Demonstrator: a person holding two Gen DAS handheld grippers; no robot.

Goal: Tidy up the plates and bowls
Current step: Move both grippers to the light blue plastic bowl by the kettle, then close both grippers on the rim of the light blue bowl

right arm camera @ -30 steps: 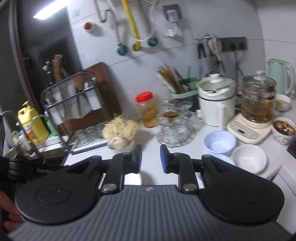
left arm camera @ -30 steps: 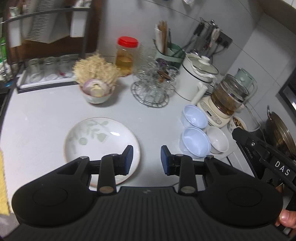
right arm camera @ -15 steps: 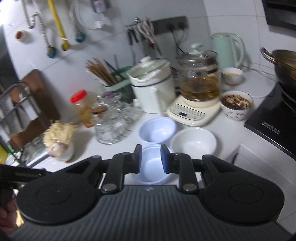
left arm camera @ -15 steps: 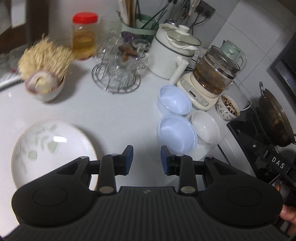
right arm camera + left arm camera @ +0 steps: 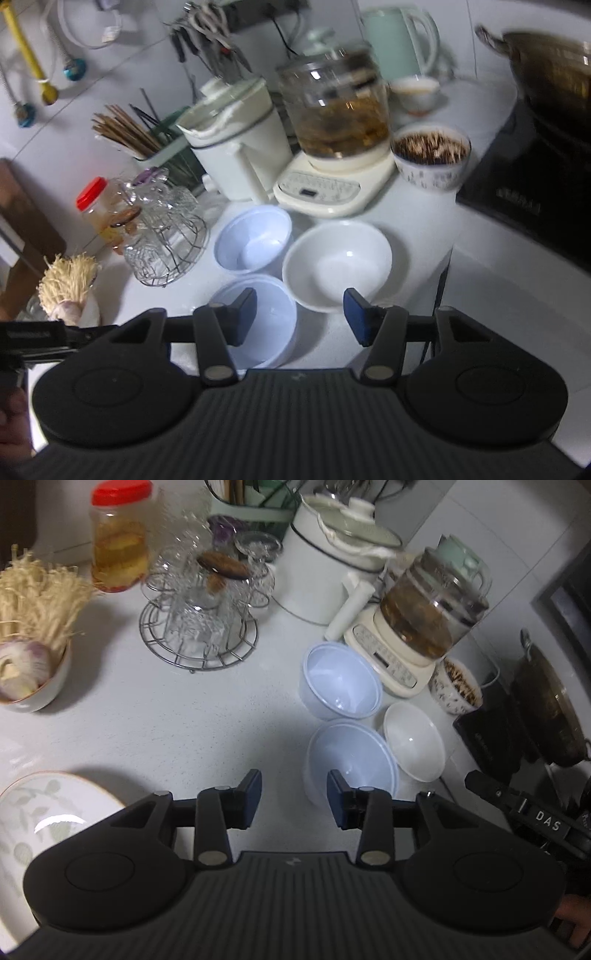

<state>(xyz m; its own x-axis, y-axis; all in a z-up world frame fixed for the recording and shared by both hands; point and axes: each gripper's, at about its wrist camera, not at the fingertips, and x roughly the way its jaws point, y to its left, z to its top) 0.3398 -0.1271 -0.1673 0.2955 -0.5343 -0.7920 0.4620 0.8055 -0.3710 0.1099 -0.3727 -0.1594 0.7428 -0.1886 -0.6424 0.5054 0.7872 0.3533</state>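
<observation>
Three empty bowls cluster on the white counter: a far pale blue bowl (image 5: 341, 681) (image 5: 255, 240), a near pale blue bowl (image 5: 352, 758) (image 5: 264, 317) and a white bowl (image 5: 413, 742) (image 5: 336, 264). A leaf-patterned plate (image 5: 44, 812) lies at the lower left of the left wrist view. My left gripper (image 5: 294, 799) hovers over the counter just left of the near blue bowl, jaws opening, nothing between them. My right gripper (image 5: 299, 314) hangs above the near blue and white bowls, jaws opening, holding nothing.
Behind the bowls stand a glass kettle on a cream base (image 5: 417, 627), a white pot (image 5: 332, 565), a wire rack of glasses (image 5: 199, 620), a red-lidded jar (image 5: 118, 539) and a patterned bowl of food (image 5: 430, 158). A bowl of enoki mushrooms (image 5: 33, 635) sits left; a dark cooktop with wok (image 5: 546, 129) right.
Both grippers have swung right and dropped toward the bowl cluster, which now looks larger and nearer. Both sets of jaws have widened; the plate has slid to the left edge.
</observation>
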